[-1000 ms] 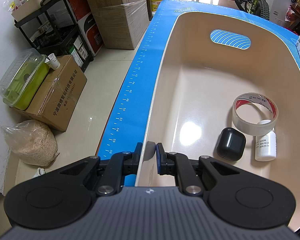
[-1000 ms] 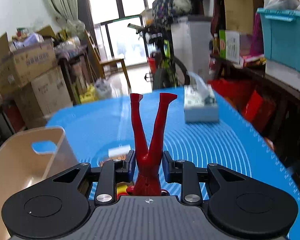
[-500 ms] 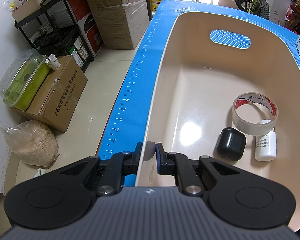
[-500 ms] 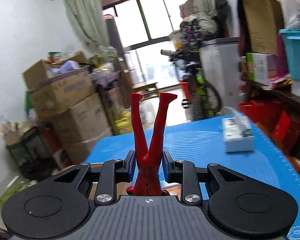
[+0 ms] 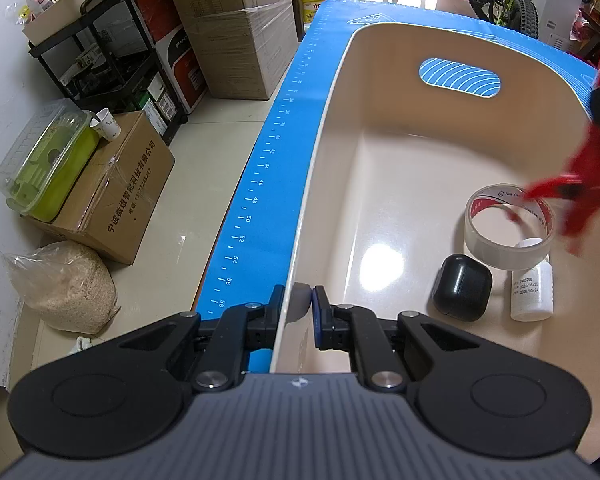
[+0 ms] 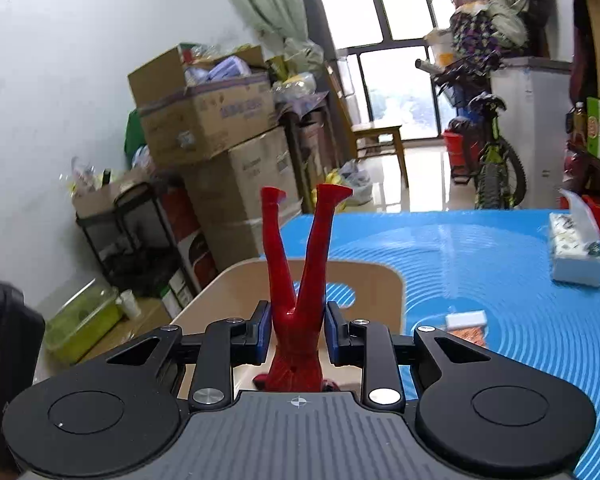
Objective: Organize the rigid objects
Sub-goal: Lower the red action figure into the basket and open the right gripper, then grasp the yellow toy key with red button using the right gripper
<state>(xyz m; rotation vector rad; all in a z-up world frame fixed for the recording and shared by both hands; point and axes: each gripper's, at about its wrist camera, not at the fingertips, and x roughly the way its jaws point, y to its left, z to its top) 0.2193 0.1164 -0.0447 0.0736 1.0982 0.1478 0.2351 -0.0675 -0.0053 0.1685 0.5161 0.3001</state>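
Swinging over the bin (image 5: 332, 92), the right gripper (image 6: 296, 334) had brought the red figure (image 6: 300, 280), jaws clamped on its waist, above the tape roll (image 5: 508, 236) at 3 o'clock; the left gripper (image 5: 298, 312) stayed pinching the bin's wall. Release likely came next.

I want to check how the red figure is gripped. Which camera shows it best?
The right wrist view: the red figure sits sharp and centred, legs up, clamped at the torso in the right gripper. The left wrist view shows it only as a blurred red shape at the right edge, above the beige bin, cut off by the frame.
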